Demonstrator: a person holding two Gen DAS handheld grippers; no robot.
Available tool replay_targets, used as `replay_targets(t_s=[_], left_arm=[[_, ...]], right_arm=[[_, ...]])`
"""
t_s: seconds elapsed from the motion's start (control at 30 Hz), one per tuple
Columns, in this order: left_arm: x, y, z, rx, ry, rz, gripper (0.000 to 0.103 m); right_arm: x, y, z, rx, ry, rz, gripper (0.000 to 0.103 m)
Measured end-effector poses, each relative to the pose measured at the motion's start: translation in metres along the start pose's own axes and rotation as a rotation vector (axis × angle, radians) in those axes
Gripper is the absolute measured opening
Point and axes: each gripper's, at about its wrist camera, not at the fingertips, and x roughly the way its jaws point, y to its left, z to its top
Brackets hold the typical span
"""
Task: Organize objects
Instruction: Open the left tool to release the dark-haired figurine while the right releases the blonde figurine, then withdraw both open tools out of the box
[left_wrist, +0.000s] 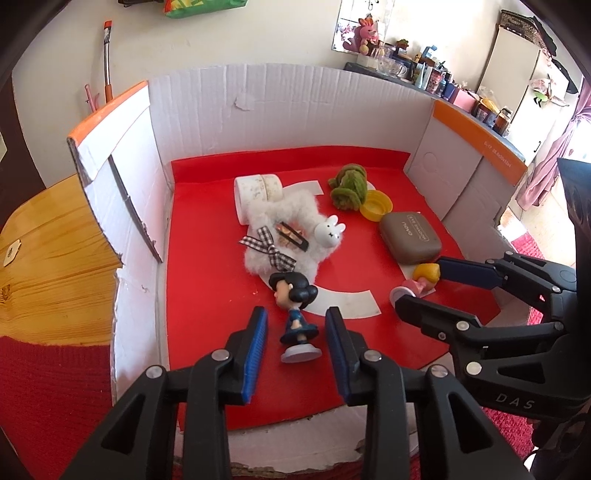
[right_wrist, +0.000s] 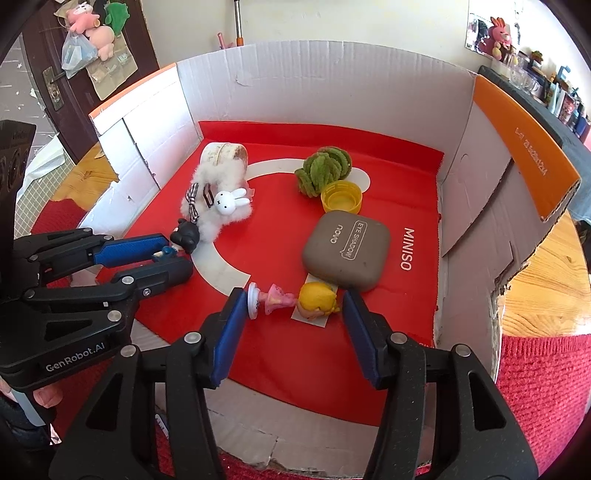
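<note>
Inside the cardboard box (left_wrist: 280, 122), the left gripper (left_wrist: 297, 339) stands slightly parted around the upright dark-haired figurine (left_wrist: 297, 314), pads seemingly clear. The right gripper (right_wrist: 295, 325) brackets the lying blonde figurine (right_wrist: 295, 301) beside the brown eyeshadow case (right_wrist: 345, 254), apparently unclamped.

Red mat (left_wrist: 207, 280), green plush (left_wrist: 349, 186), yellow cap (left_wrist: 376, 204), black-and-white checked bow (left_wrist: 267, 247), grey case (right_wrist: 347, 251).
</note>
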Motion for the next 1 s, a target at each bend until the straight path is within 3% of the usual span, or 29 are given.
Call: replay_targets(t_s=[0.47, 0.73, 1.0], left_arm=[[-0.008, 0.001, -0.002, 0.000, -0.018, 0.007, 0.041], [-0.018, -0.004, -0.005, 0.005, -0.040, 0.013, 0.051], [-0.031, -0.008, -0.011, 0.006, -0.066, 0.020, 0.059]], right_arm=[[-0.008, 0.008, -0.006, -0.010, -0.021, -0.006, 0.060], [-0.020, 0.012, -0.009, -0.017, -0.049, -0.012, 0.068], [-0.032, 0.015, -0.013, -0.015, -0.071, -0.018, 0.070]])
